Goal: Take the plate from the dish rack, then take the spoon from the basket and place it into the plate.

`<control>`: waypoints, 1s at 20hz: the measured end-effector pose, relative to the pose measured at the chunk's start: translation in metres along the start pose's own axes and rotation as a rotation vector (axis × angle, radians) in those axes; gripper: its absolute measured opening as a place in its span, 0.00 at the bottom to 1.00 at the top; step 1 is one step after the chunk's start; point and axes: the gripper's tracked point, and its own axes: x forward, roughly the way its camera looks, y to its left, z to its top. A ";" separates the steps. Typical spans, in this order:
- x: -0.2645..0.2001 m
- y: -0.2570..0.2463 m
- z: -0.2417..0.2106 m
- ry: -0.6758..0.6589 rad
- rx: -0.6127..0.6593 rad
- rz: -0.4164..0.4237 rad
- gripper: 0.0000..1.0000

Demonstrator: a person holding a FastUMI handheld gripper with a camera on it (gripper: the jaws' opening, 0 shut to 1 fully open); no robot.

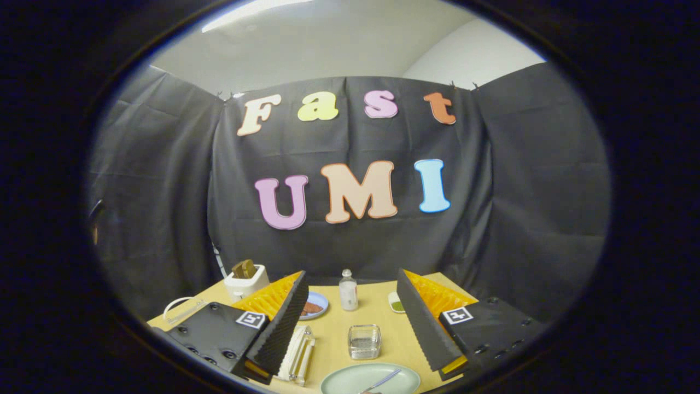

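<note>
A pale green plate (350, 380) lies flat on the wooden table (333, 328), close below and between my fingers. A spoon (384, 379) with a striped handle rests in the plate, toward its right side. Just beyond the plate stands a small see-through basket (365, 342). A white dish rack (298, 353) sits to the left of the basket, beside my left finger. My gripper (351, 276) is held above the table, open wide, with nothing between its fingers.
A clear bottle (348, 290) stands at the table's far middle. A blue plate with brown food (313, 307) lies left of it, a small dish of something green (396, 302) right of it. A white toaster (246, 280) holding toast stands far left.
</note>
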 end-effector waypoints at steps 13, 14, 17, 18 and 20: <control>-0.002 0.003 0.007 -0.034 -0.029 0.014 1.00; -0.002 0.005 0.007 -0.034 -0.027 0.016 1.00; -0.004 0.005 0.009 -0.040 -0.028 0.013 1.00; -0.002 0.005 0.008 -0.041 -0.031 0.013 1.00; -0.004 0.005 0.009 -0.042 -0.036 0.009 1.00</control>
